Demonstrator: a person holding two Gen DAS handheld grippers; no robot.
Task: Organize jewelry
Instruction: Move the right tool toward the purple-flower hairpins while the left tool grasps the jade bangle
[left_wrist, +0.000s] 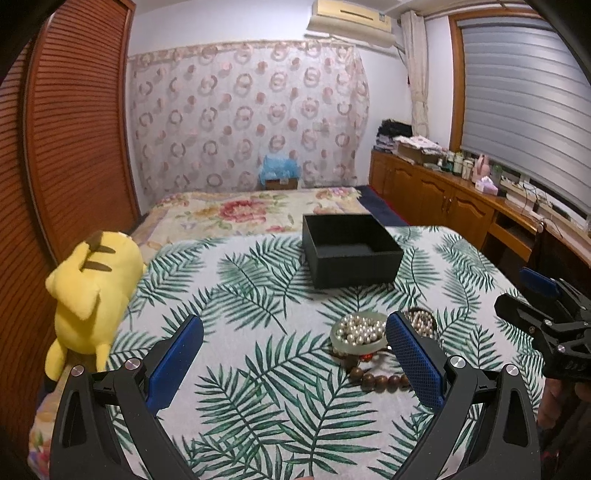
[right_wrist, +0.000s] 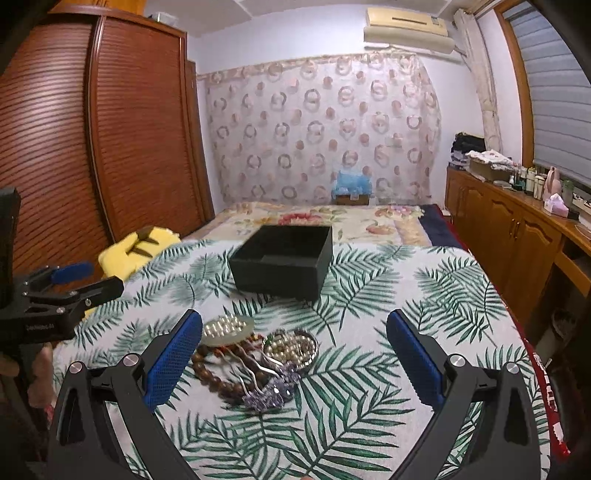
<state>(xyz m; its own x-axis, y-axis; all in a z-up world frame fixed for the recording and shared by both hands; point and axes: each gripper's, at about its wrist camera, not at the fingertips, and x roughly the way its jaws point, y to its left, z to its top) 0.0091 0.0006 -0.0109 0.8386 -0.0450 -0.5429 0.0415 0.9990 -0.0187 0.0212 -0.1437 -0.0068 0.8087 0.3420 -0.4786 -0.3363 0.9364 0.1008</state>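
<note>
In the left wrist view the blue pad of the left gripper (left_wrist: 295, 354) hides part of the wooden bead bracelet (left_wrist: 380, 378) and the second pearl bangle (left_wrist: 421, 321), while in the right wrist view the black box (right_wrist: 284, 262) and the jewelry pile (right_wrist: 255, 365) are blurred.

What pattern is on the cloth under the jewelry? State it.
Green palm-like leaves on a white cloth, clearest in the left wrist view.
</note>
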